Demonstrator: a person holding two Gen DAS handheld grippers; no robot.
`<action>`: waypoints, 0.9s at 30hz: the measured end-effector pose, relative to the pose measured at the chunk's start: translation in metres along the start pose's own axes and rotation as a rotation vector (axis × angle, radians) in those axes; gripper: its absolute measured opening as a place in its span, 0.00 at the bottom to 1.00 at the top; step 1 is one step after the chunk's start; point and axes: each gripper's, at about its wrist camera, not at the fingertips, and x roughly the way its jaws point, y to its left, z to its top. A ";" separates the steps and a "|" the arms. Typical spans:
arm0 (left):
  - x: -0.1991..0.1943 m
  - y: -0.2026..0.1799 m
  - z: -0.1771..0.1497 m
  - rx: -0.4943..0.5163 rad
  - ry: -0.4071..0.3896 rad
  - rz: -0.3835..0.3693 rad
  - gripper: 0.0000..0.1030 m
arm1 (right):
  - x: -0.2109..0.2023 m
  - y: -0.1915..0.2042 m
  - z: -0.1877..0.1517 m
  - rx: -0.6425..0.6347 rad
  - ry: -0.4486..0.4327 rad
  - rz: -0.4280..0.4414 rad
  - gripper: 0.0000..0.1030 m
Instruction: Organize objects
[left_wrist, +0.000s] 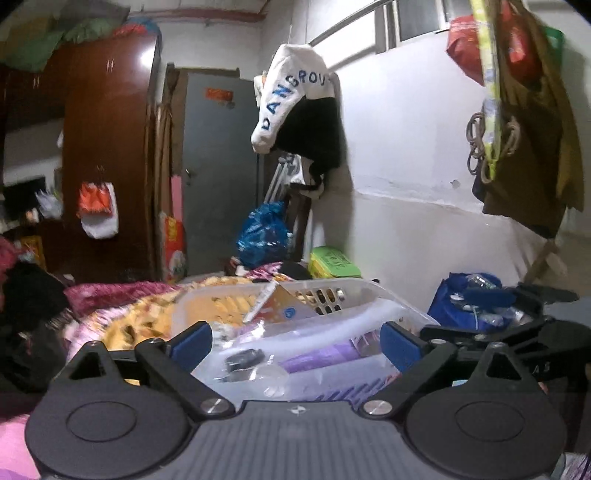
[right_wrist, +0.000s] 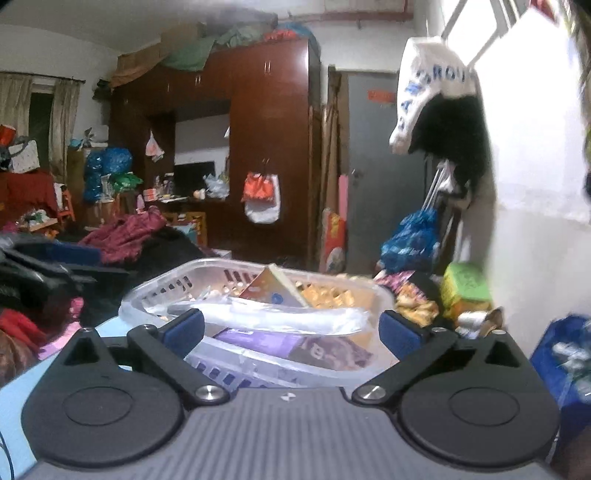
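Basket (left_wrist: 354, 291) sits dead ahead of both sets of jaws, its long axis running crosswise. Left gripper (left_wrist: 295, 341) and right gripper (right_wrist: 291, 330) gape empty, about equally near its front rim.

A clear basket (right_wrist: 255, 271) sits on the bed's floral cover (left_wrist: 147, 314), beside heaped clothes (right_wrist: 125, 232).

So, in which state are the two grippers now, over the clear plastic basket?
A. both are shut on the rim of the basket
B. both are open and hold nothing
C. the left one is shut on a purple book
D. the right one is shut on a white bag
B: the left gripper and the right gripper each have their blue pads wide apart with nothing between them, and the basket lies ahead of both.
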 end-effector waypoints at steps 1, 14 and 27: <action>-0.012 -0.002 0.004 0.013 0.005 0.015 0.96 | -0.008 0.000 0.002 -0.003 -0.001 -0.009 1.00; -0.125 -0.050 -0.006 0.105 -0.014 0.124 0.96 | -0.104 0.007 0.003 0.009 -0.037 -0.003 1.00; -0.106 -0.070 -0.091 0.015 -0.062 -0.022 0.96 | -0.087 0.012 -0.074 0.133 -0.061 0.053 1.00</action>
